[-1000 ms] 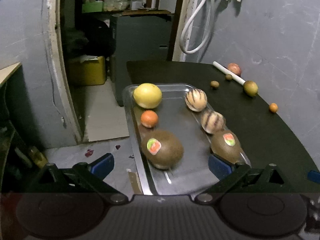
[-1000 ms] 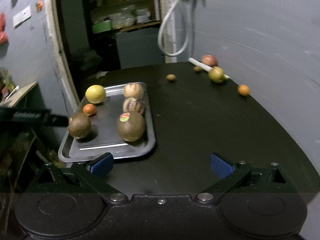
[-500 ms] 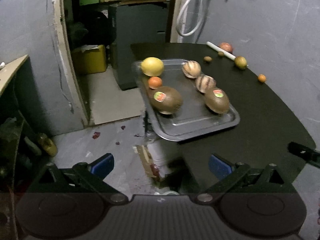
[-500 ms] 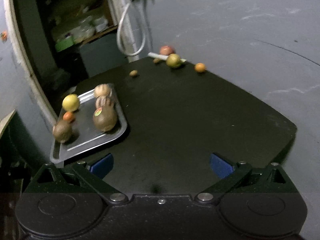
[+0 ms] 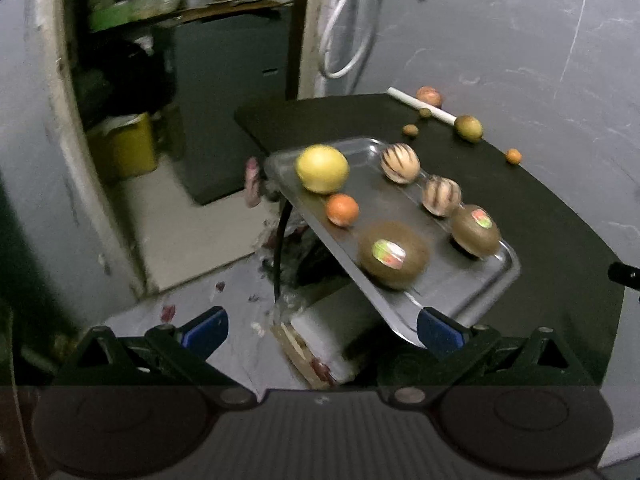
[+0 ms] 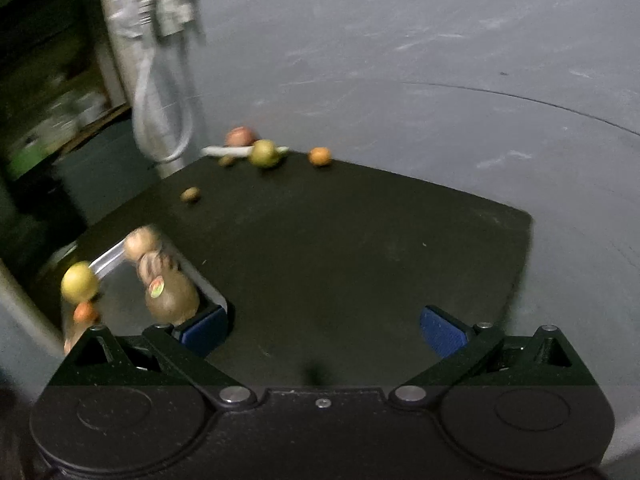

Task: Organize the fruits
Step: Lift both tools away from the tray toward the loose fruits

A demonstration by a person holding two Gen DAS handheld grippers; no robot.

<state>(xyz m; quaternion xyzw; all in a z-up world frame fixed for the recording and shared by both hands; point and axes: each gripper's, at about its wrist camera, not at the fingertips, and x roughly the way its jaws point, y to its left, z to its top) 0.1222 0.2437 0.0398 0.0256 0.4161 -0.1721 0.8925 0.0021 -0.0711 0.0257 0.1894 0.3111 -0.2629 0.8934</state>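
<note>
Both my tools are spread wide and carrying nothing — the left tool [image 5: 320, 330] hangs off the near corner of the tray [image 5: 506, 276], the right tool [image 6: 324, 330] hovers over bare dark surface [image 6: 360, 248]. The tray sits at the left edge of that surface, its outer side overhanging the drop to the floor, and the fruit already on it falls into two rows: yellow citrus [image 5: 322, 168], small orange [image 5: 342, 210] and stickered kiwi [image 5: 392, 254] on the outer side, two striped fruits [image 5: 400, 162] and a second kiwi [image 5: 476, 230] on the inner side. Paired by kind, I'd judge, so sorting is partway along. Still loose by the far wall are a green fruit [image 6: 263, 153], a reddish one [image 6: 239, 136], a small orange fruit [image 6: 320, 156] and a couple of brown nuts [image 6: 190, 195], gathered around a white stick [image 6: 218, 151]. Plenty of open room in the middle for my right tool to reach them — the overhanging tray is what I'd avoid nudging.
</note>
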